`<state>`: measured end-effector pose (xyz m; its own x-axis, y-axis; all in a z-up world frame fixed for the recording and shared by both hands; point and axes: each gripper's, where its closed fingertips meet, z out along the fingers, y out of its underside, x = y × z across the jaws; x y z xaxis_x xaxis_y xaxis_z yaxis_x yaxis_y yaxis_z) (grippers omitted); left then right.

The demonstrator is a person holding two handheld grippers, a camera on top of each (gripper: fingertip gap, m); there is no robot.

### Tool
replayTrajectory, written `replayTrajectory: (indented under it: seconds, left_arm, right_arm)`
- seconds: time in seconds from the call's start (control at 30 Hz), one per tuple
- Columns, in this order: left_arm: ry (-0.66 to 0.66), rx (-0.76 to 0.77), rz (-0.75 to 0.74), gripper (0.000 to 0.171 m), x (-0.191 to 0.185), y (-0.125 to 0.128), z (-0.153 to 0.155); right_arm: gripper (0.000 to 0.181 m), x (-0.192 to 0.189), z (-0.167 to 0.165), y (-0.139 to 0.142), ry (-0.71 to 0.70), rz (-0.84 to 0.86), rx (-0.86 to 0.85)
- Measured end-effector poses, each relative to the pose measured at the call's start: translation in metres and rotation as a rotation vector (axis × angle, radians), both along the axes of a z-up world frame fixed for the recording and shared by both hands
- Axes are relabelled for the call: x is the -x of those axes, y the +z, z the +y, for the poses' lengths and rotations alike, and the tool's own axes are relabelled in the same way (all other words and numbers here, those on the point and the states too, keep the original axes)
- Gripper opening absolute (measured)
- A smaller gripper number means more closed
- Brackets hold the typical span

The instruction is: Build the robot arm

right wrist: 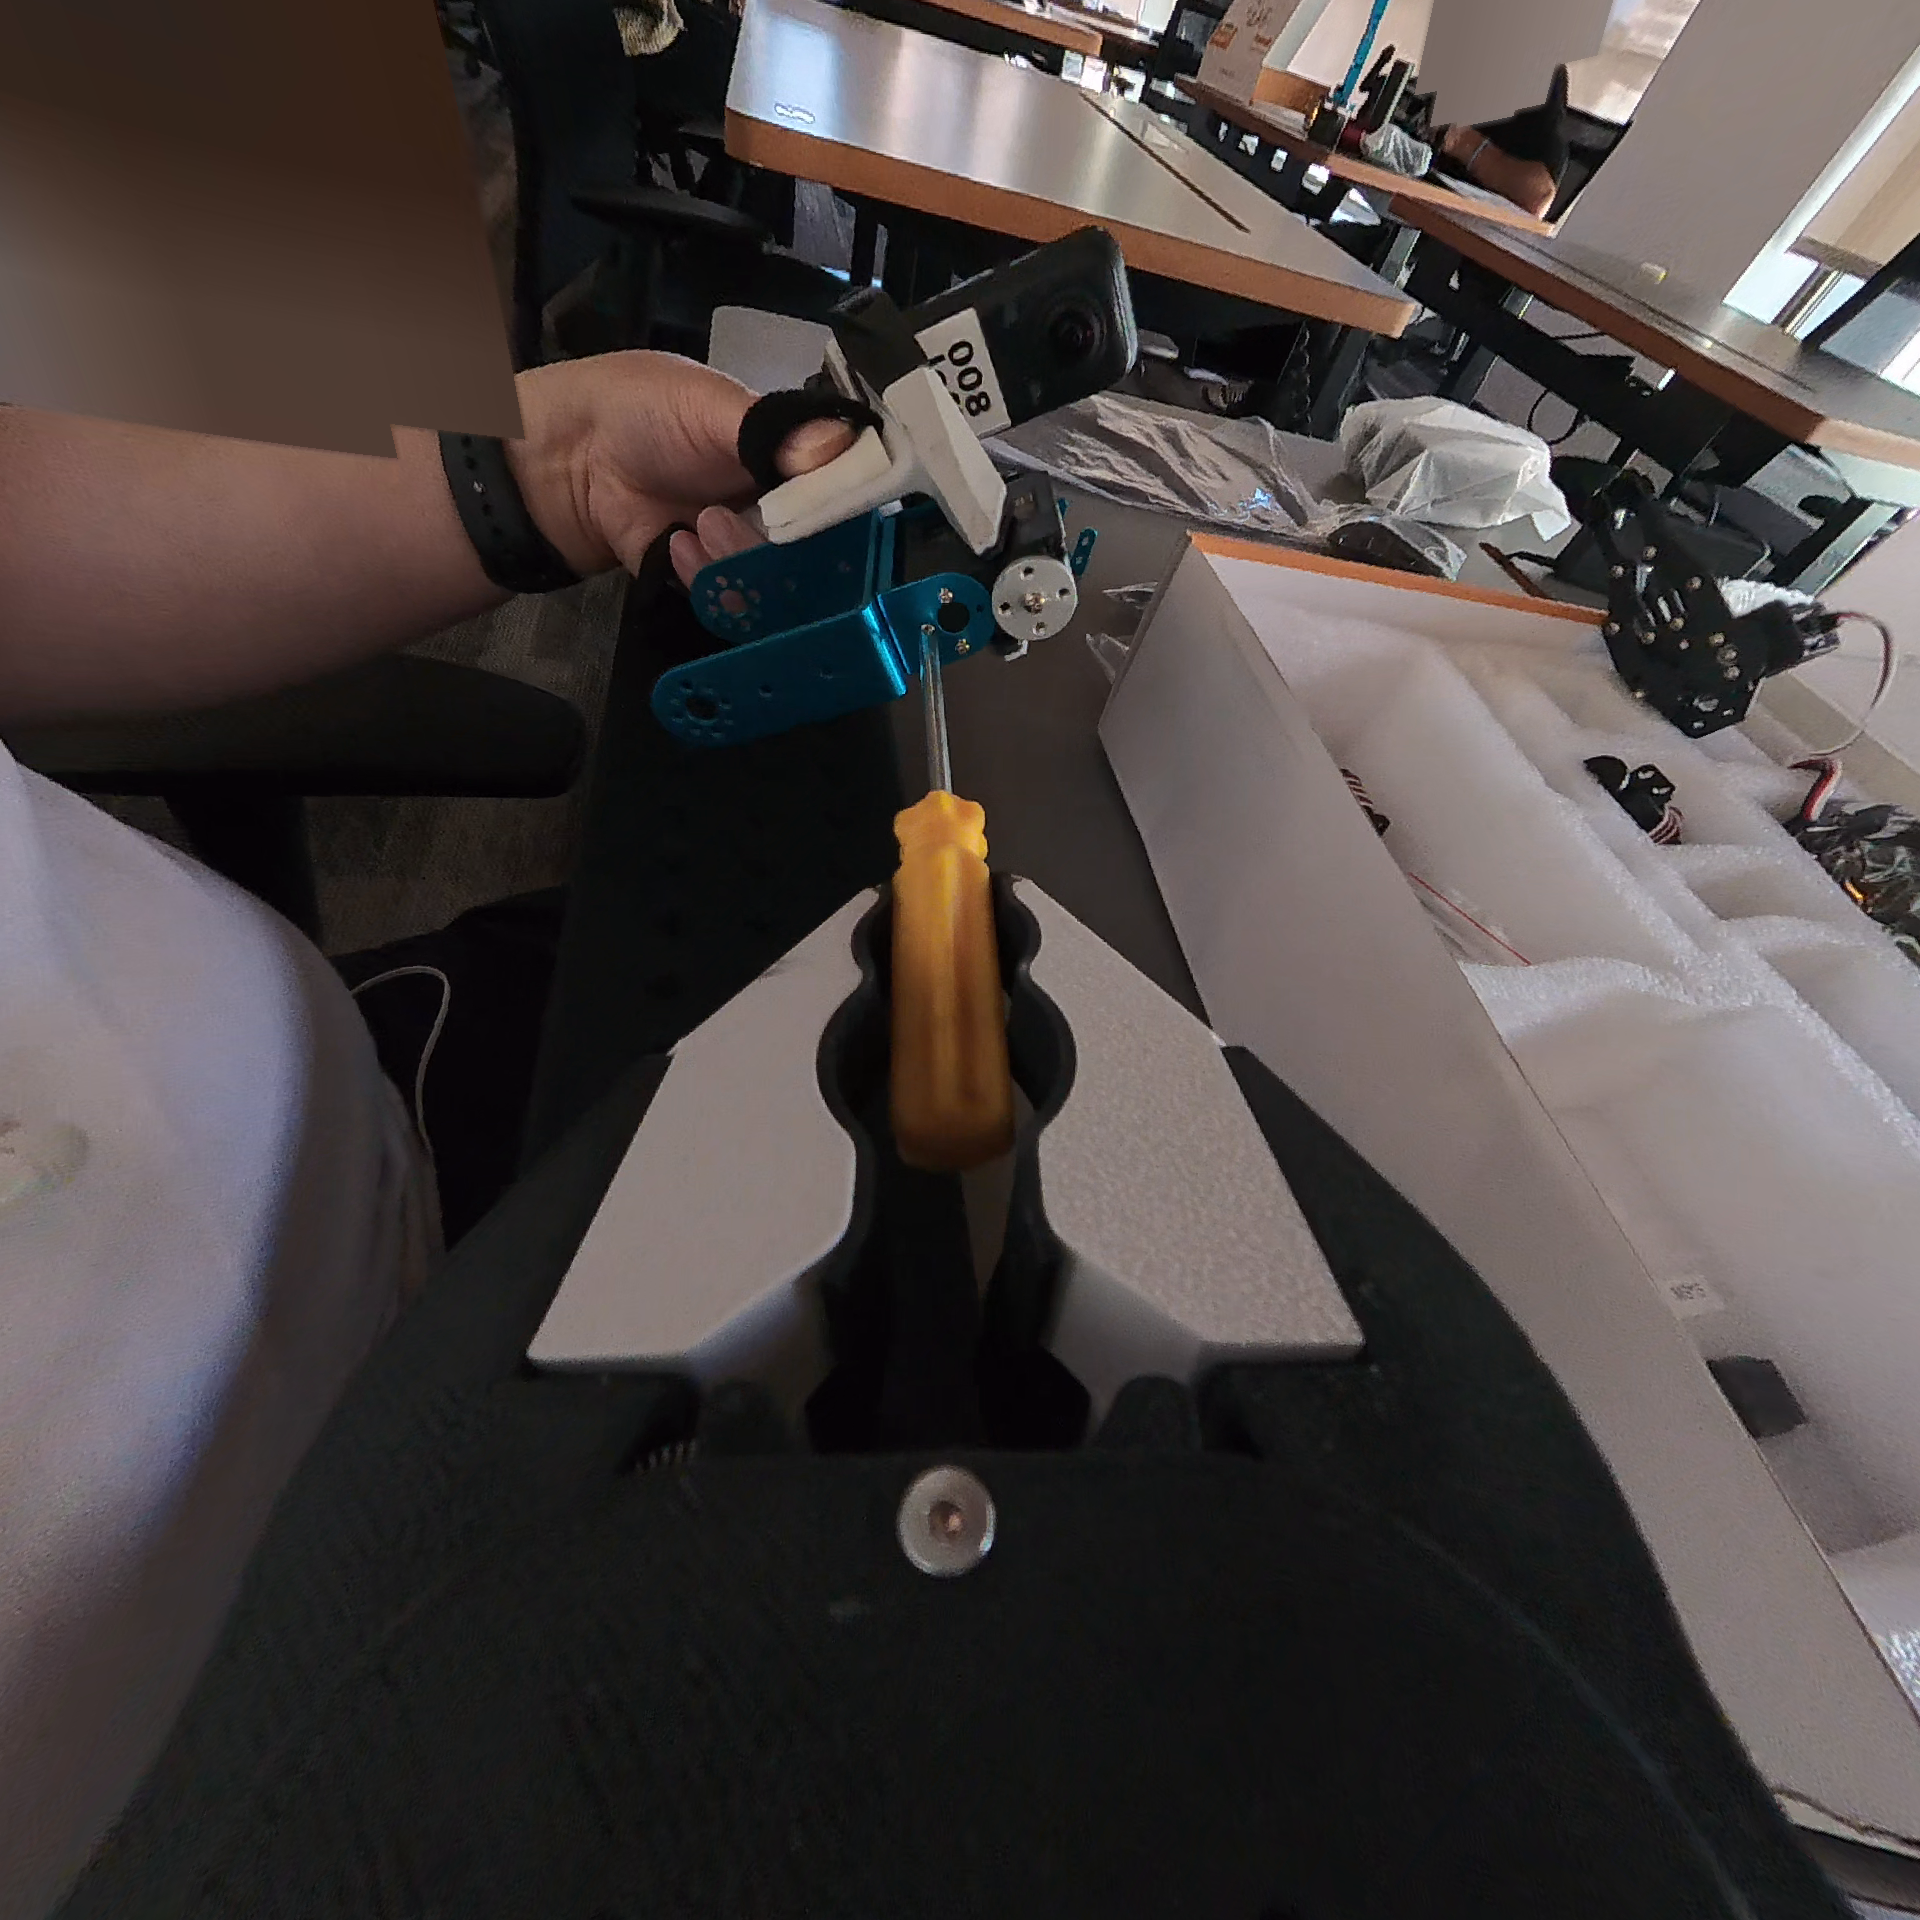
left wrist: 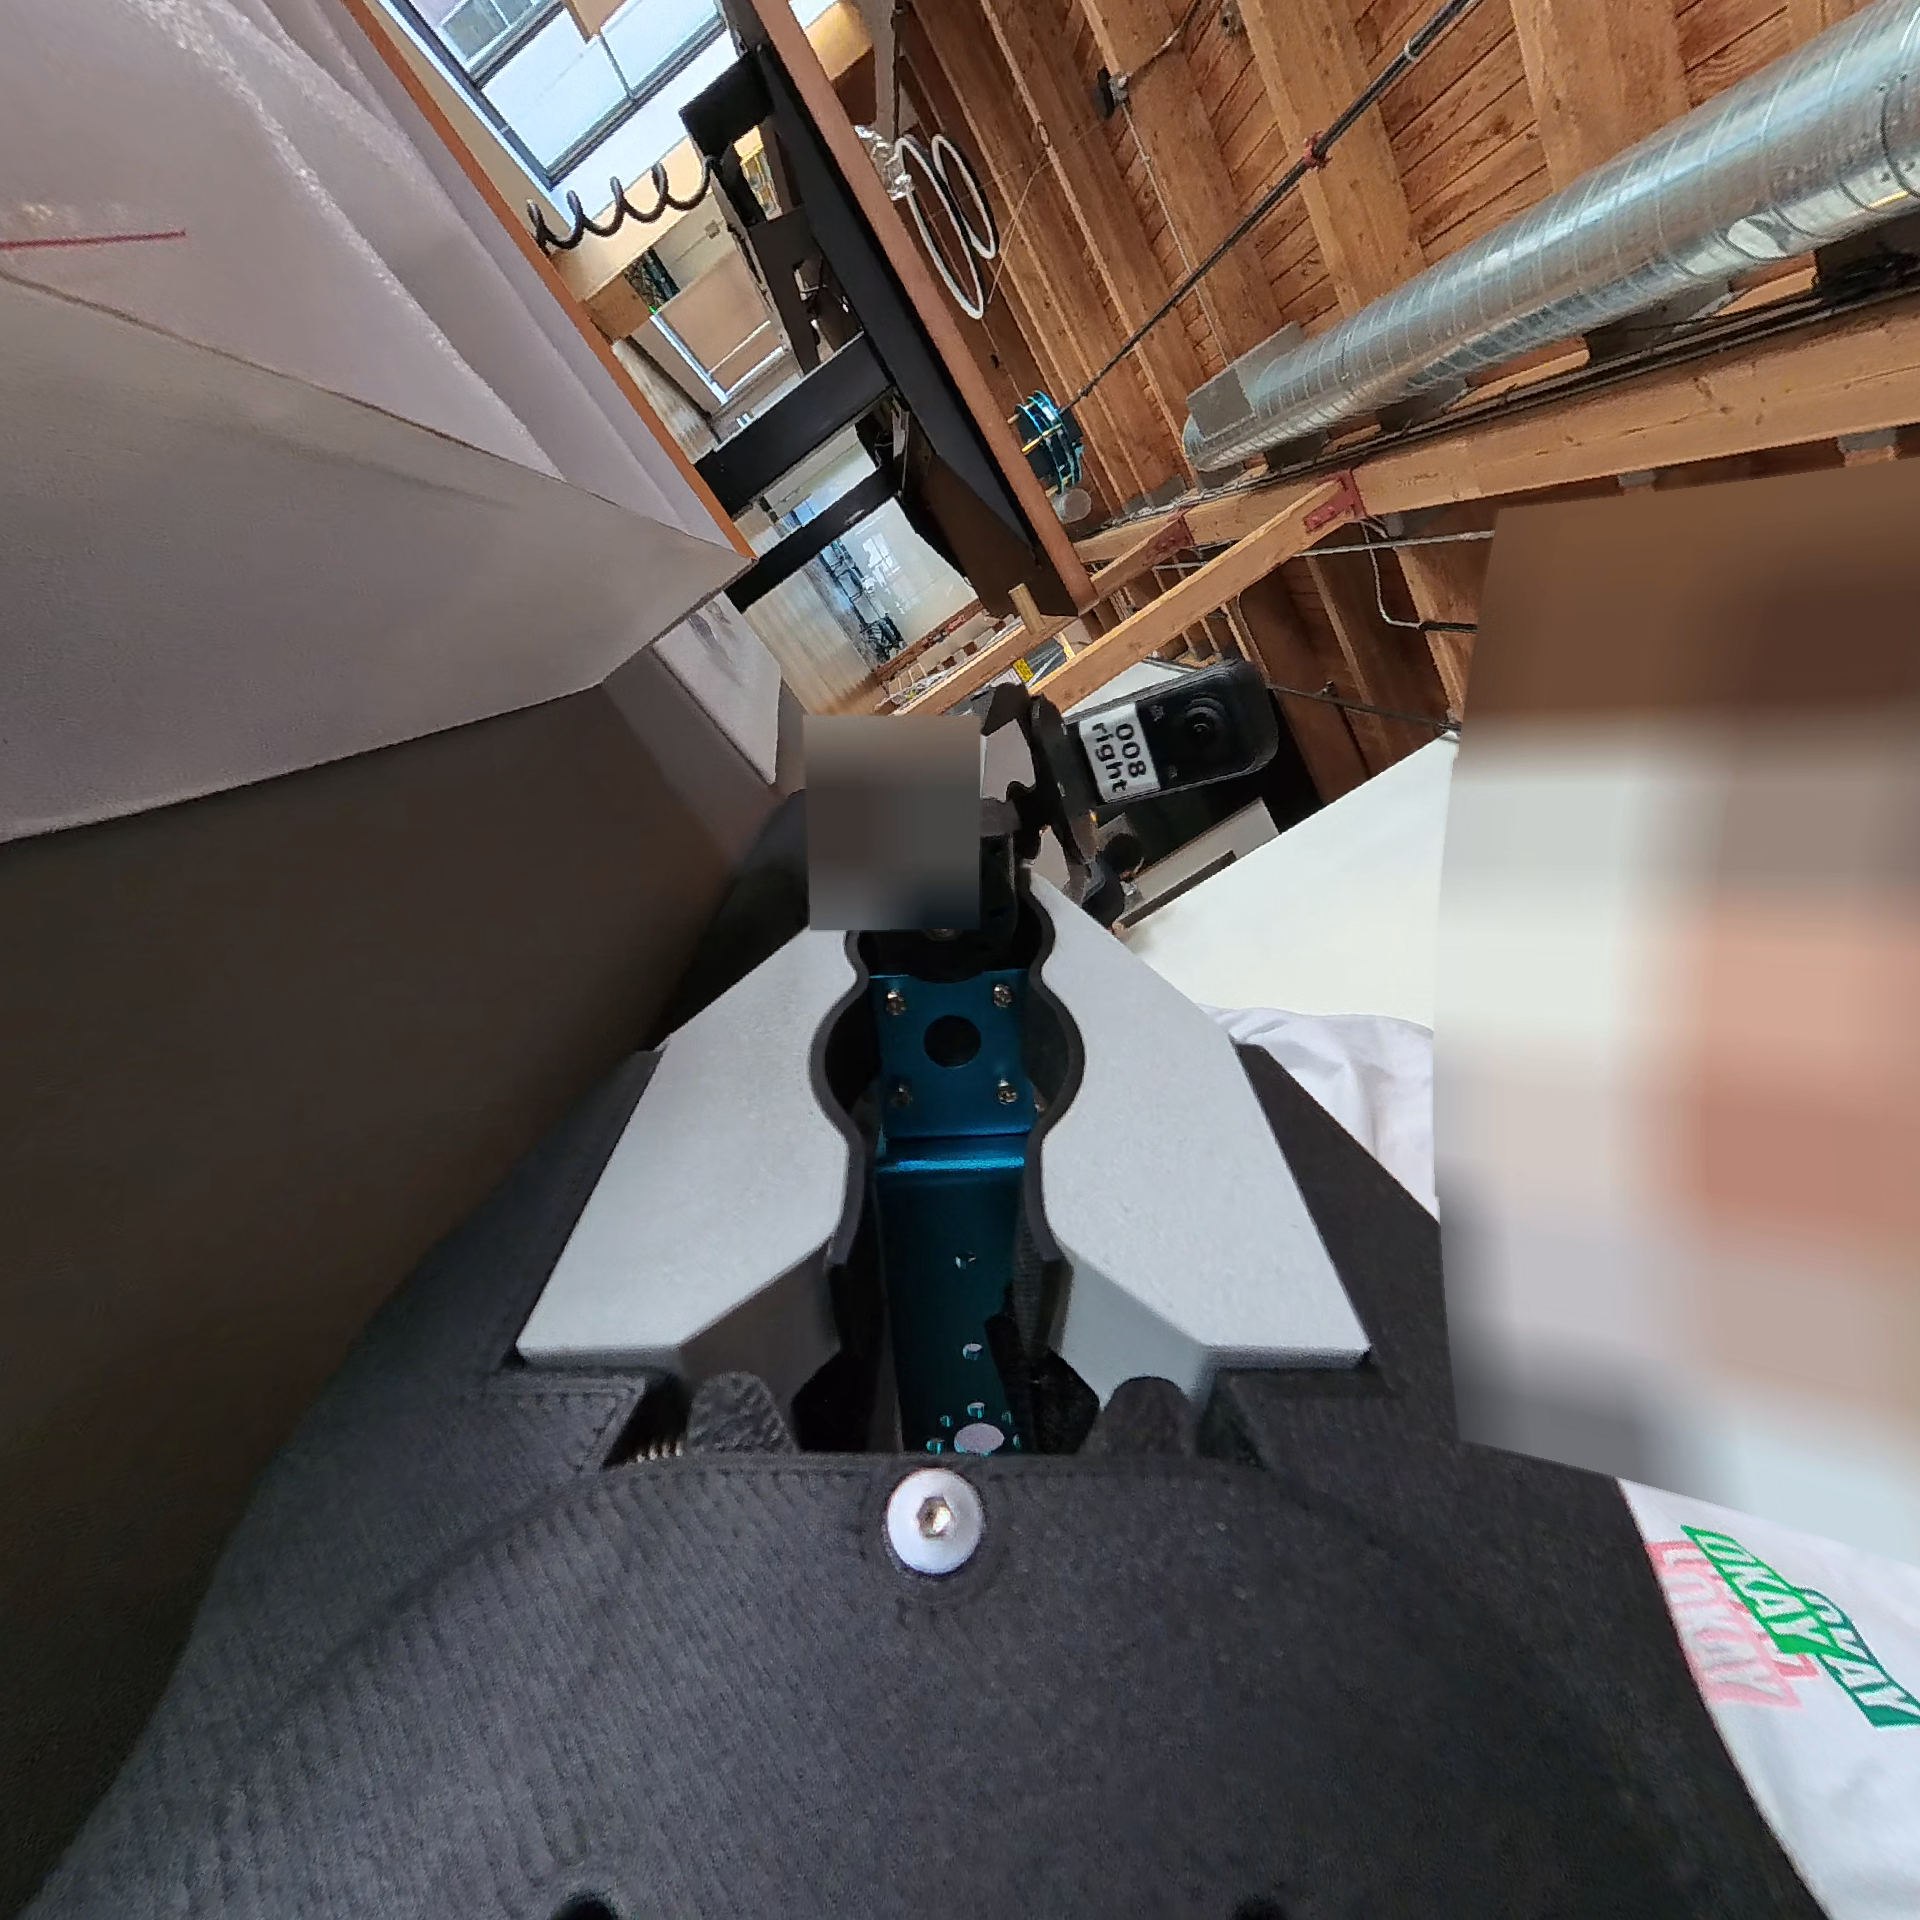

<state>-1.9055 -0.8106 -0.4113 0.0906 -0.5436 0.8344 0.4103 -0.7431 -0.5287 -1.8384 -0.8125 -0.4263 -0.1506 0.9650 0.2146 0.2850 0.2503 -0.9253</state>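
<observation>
At the centre of the right wrist view, the right gripper [right wrist: 948,997] clasps the yellow handle of a screwdriver [right wrist: 948,997] between its grey fingers [right wrist: 727,1174], the steel shaft running up the frame to a small screw [right wrist: 928,631] on a blue metal bracket [right wrist: 800,649]. The tip touches the bracket's upper face, beside a silver round motor end [right wrist: 1031,601]. Above the bracket, a person's hand [right wrist: 634,457], a dark band at the wrist, grips the left gripper [right wrist: 883,478], whose white fingers close on the bracket from above; a black camera [right wrist: 1049,332] rides on top of it. At right in this frame lies an open white box [right wrist: 1299,914] lined with white foam, and a black metal claw part [right wrist: 1683,644] rests on the table [right wrist: 1049,727] at upper right. In the left wrist view, the left gripper [left wrist: 945,1081] is clamped on the same blue bracket [left wrist: 948,1122], which fills the gap between its grey fingers [left wrist: 717,1216] at mid-frame. Beyond it, near centre, the other gripper's camera [left wrist: 1195,738] faces back. A white box side [left wrist: 260,520] fills the upper left, wooden ceiling beams [left wrist: 1455,208] and a silver duct [left wrist: 1558,260] the upper right.
</observation>
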Motion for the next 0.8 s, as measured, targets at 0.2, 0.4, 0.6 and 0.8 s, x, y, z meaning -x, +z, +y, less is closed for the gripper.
replayTrajectory:
  seconds: [0.2, 0.4, 0.6, 0.8]
  left_arm:
    - [0.033, -0.008, 0.019, 0.021, 0.0018, -0.0009, 0.0020]
    - [0.054, -0.038, 0.023, 0.021, 0.0034, 0.0018, 0.0019]
    - [0.069, -0.076, 0.021, 0.022, 0.0047, 0.0061, 0.0004]
    - [0.082, -0.094, 0.021, 0.022, 0.0062, 0.0079, 0.0001]
  right_arm:
    - [0.017, 0.0011, 0.0001, 0.0002, -0.014, -0.038, 0.116]
    - [0.017, 0.0027, -0.0006, 0.0012, -0.012, -0.057, 0.306]
    - [0.017, 0.0040, -0.0023, 0.0023, -0.002, -0.082, 0.530]
    - [0.017, 0.0049, -0.0046, 0.0014, -0.007, -0.097, 0.719]
